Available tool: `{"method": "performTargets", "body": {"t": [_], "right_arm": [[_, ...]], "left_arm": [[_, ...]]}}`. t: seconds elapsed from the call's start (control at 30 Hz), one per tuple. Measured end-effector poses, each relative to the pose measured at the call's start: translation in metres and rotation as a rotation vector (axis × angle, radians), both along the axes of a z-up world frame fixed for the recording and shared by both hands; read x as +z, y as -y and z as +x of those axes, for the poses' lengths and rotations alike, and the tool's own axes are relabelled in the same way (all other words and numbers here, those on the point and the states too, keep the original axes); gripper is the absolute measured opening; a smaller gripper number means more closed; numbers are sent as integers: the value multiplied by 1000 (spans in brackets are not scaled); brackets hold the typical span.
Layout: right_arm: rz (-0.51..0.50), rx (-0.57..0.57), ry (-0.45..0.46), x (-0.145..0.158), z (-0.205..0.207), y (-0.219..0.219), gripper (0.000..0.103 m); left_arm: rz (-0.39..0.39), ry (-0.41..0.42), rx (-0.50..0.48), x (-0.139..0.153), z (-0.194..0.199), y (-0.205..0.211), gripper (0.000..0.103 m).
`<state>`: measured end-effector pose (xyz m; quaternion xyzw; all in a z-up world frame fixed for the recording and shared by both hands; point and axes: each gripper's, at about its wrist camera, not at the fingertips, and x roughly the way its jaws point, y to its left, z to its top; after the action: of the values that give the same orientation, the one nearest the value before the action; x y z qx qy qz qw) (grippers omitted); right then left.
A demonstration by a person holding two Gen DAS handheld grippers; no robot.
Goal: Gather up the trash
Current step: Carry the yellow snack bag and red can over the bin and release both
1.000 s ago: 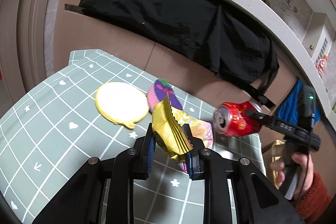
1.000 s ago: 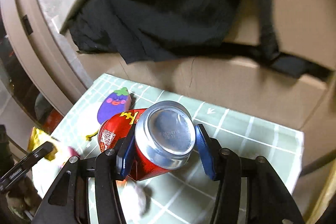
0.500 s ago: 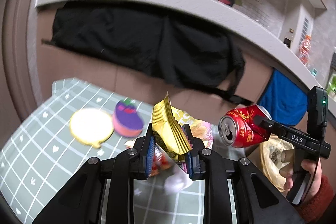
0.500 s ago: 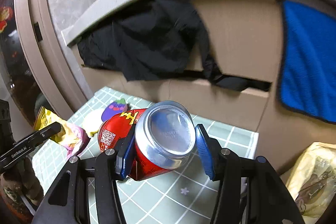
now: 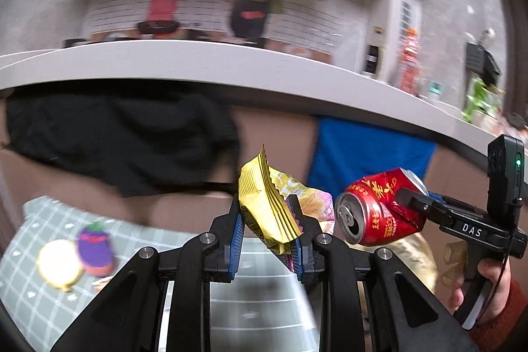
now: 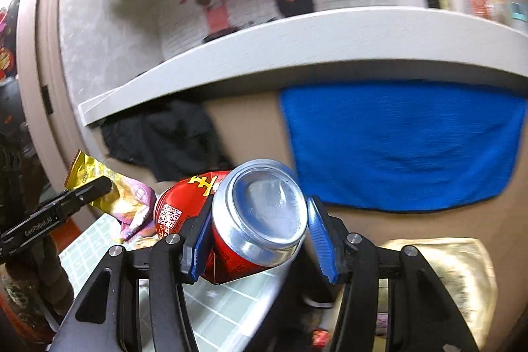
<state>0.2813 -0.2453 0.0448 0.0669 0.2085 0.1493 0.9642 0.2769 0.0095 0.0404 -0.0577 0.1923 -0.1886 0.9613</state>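
My left gripper is shut on a yellow and pink snack wrapper and holds it up in the air; it also shows in the right wrist view. My right gripper is shut on a dented red drink can, lifted above the table edge; the can also shows in the left wrist view. A yellowish plastic trash bag sits open below and to the right of the can.
The green grid-patterned table carries a yellow disc and a purple eggplant-shaped item at the left. A black cloth and a blue towel hang on the brown sofa back under a white ledge.
Both grippers have lifted and swung right, away from the table toward the bag. The table items have slid to the lower left. The wrapper and can stay held.
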Motion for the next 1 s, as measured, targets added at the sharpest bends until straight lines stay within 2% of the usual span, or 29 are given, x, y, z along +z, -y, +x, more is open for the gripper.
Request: {"method": "performTargets", "body": {"t": [0.3, 0.57, 1.0], "right_arm": [[31, -190, 17, -1, -42, 100, 50], [7, -255, 7, -10, -53, 127, 50], [-7, -289, -10, -32, -58, 139, 50]], "left_arm": [[-9, -27, -173, -6, 3, 94, 25], [0, -63, -233, -18, 9, 134, 25], [-3, -121, -264, -46, 17, 159, 25]]}}
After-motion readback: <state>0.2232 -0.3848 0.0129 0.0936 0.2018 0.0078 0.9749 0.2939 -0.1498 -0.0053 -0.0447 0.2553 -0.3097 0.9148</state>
